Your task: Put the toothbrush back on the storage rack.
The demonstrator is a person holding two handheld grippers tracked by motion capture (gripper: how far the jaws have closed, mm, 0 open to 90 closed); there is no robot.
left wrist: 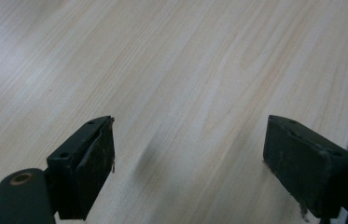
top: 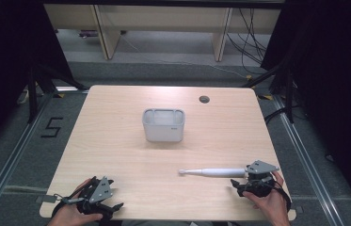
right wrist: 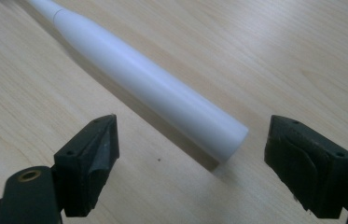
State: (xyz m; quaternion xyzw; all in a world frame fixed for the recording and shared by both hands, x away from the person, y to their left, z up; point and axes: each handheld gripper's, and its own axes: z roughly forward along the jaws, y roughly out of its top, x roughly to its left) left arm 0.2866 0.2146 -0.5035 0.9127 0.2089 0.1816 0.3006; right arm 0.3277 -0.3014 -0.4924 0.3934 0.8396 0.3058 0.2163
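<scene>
We take the white electric toothbrush point(top: 215, 172) as ref. It lies flat on the wooden table point(top: 116, 141), head end pointing away from the right gripper point(top: 253, 181), butt end just beside it. In the right gripper view the butt point(right wrist: 227, 135) sits between the two spread jaws, nearer the right one, pads not touching it: released, nothing grasped. Left gripper point(left wrist: 188, 158) rests well apart from the brush, at the table's near-left corner, jaws also spread over bare wood, holding nothing. Grey bin point(top: 163, 125) stands beyond the brush, toward table centre, approx. upright; we judge it the likely drop target. Risks, our judgement: body is smooth, round and tapered, so closing on the very end may squirt it out or roll it away; brush lies diagonal to the jaws, so an off-axis pinch could spin it; a grip at the butt leaves the long front unsupported, so it may droop on lift and catch the bin rim.
</scene>
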